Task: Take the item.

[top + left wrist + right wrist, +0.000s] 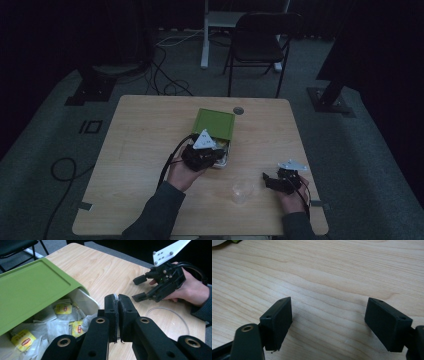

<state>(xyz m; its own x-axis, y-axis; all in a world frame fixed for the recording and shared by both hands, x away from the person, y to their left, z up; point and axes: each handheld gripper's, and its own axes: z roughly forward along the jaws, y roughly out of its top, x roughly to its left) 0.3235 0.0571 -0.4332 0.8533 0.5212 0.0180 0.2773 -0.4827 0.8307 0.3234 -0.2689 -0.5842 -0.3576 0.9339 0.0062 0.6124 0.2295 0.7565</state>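
So the wooden worktop [150, 150] carries a white box [82, 296] of yellow-tagged tea bags [62, 308] with its green lid [35, 287] slid partway off, plus a clear round lid or dish [243, 190] near the front edge. Left hand-held gripper [118, 312] sits right at the box mouth, jaws pressed together, maybe pinching something thin, hard to tell. Right hand-held gripper [337, 320] hovers wide open over bare wood. My guess: a bag is being fetched, and next comes lifting it clear toward that dish.

The green lid [32, 287] hides most of the box [82, 298]; the tea bags [62, 308] run beyond the lower left edge. Whatever sits between the left gripper [118, 315] fingers cannot be told. The clear lid [172, 315] is partly covered.
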